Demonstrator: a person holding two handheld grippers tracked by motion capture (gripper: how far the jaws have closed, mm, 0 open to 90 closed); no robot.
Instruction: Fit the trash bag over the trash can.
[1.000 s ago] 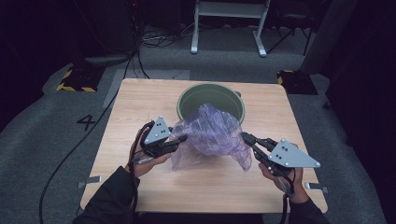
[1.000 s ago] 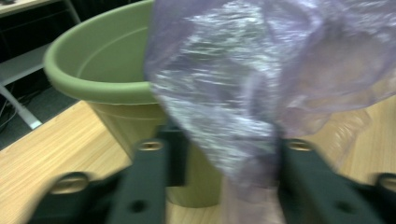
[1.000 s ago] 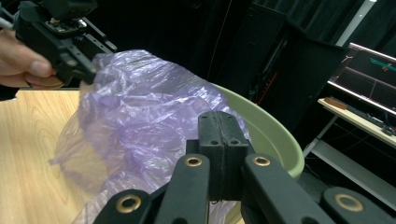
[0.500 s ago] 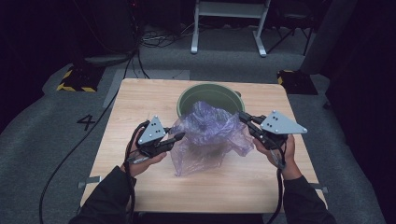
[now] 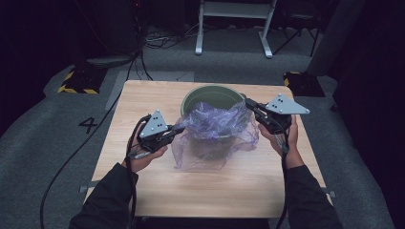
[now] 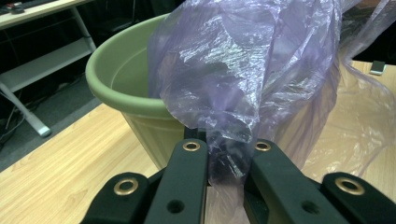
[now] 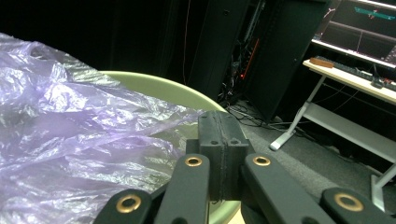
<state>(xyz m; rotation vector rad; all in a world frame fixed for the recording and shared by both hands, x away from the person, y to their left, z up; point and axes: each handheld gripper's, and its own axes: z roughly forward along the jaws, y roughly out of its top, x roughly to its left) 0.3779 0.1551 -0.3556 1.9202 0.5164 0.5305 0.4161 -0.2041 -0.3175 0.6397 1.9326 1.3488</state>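
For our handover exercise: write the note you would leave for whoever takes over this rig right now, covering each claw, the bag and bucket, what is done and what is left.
Left claw: its jaws have just been closing and are now shut on the purple plastic bag, gripping the bag's left edge.
Right claw: shut on the bag's right edge, beside the far right rim of the green bucket.
Bag: stretched between both claws, draped over the bucket's near rim and front wall; its lower part lies on the wooden table.
Done: both edges gripped, bag brought to the bucket.
Left, probably: spread the mouth and fit the bag into and around the rim.
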